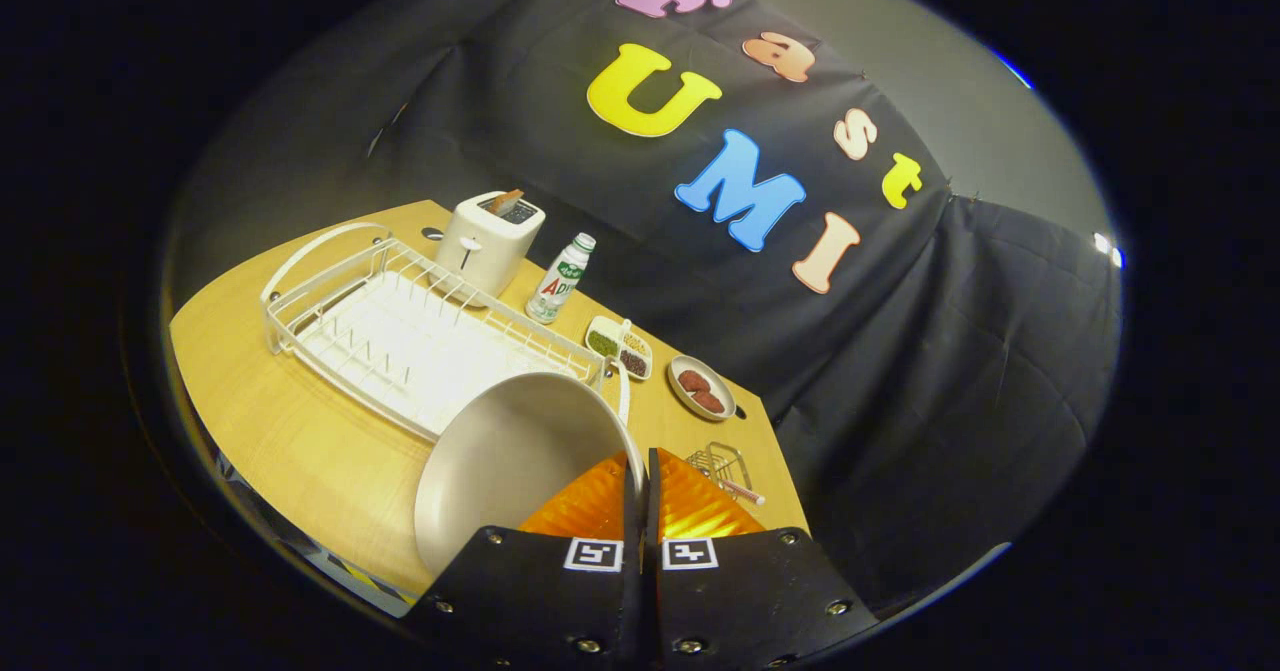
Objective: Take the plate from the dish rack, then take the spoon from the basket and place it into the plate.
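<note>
While the plate [505, 456] hangs clamped by its rim at lower centre of the gripper view, the gripper [640, 481] has its fingers drawn almost together on that rim, one on each face, so the grip looks pinched tight. Plate is tilted, its pale hollow facing left, clear of the dish rack [400, 336], which sits empty at centre left on the wooden table [290, 451]. Judged step: carry plate out and set it down flat. Advice: keep the pinch firm, since a rim grip lets a plate swing; lower onto bare table in front of the rack, level it before release, and leave room beside the basket. Small wire basket [722, 466] sits just right of the fingers, with the spoon [742, 492] sticking out of it, handle toward lower right. Beyond, upper left of centre: toaster [490, 241], bottle [560, 279], a divided dish [620, 347], a small bowl [701, 388]. Risk: plate edge clipping the rack wire or basket.
</note>
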The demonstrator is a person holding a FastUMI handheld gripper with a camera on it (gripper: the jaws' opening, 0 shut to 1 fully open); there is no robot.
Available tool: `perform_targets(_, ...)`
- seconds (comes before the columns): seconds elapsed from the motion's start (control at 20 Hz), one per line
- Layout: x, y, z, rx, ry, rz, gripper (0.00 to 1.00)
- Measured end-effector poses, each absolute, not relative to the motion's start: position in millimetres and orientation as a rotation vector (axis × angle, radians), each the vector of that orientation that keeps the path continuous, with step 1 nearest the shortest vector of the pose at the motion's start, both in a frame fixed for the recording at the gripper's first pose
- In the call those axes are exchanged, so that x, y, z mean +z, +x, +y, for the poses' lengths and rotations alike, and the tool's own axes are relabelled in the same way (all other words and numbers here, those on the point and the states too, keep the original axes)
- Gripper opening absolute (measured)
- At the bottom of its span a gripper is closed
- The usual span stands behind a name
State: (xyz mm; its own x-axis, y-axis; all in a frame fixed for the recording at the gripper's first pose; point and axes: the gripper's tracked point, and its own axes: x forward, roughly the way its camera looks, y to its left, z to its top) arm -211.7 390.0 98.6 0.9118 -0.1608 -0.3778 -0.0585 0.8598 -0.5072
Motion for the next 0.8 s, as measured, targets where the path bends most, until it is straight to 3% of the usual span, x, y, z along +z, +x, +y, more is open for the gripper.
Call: perform_targets(0.8,-51.8,-229.3,314.8,-0.111,-0.161,0.742,0.01)
